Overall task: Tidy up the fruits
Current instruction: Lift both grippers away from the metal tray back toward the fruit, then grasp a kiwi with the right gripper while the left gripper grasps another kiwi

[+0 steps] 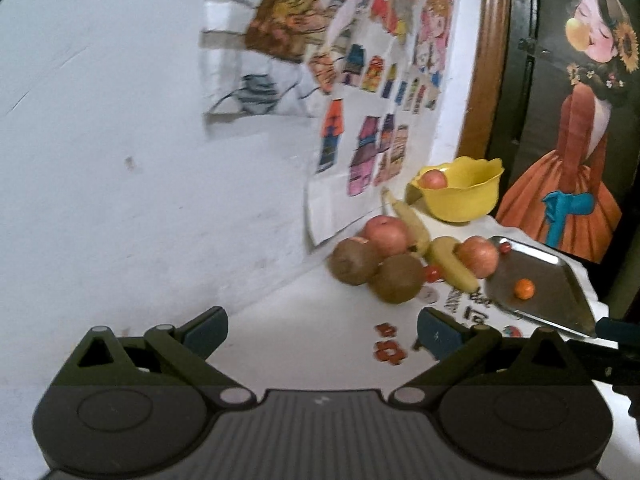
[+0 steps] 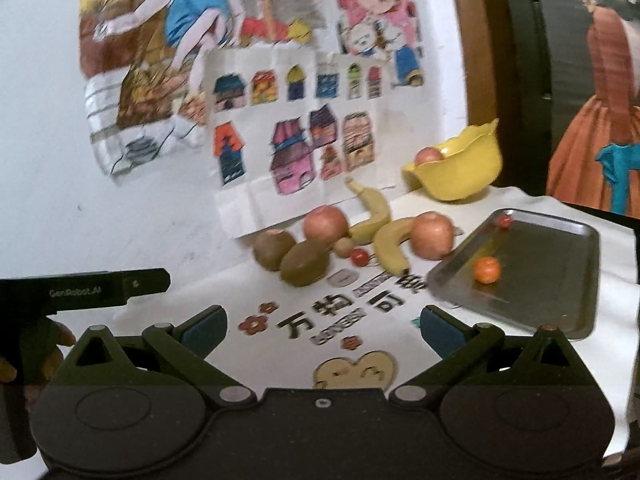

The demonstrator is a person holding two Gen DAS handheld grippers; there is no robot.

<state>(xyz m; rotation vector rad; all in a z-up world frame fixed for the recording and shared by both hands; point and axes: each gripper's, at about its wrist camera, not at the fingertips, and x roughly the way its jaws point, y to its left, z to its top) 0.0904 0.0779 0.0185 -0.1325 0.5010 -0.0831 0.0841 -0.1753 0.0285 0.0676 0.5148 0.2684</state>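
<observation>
While the fruit sits bunched at the back of the white cloth (image 2: 224, 300) against the wall, both your grippers hang short of it, holding nothing. Pile: two kiwis (image 2: 305, 266) in front, an apple (image 2: 325, 224) behind them, two bananas (image 2: 390, 248), a second apple (image 2: 432, 236), and a cherry tomato (image 2: 360, 257) between kiwis and banana. Yellow bowl (image 2: 460, 172) behind the pile holds a third apple (image 2: 428, 156). Steel tray (image 2: 560, 288) to the right carries a small orange (image 2: 486, 269) and one more cherry tomato (image 2: 505, 221) at its far corner; the second apple touches its near edge. Left gripper (image 1: 322, 330): jaws wide, nothing between. Right gripper (image 2: 322, 330): same, over the printed lettering. Kids' drawings (image 2: 296, 128) taped on the wall behind.
</observation>
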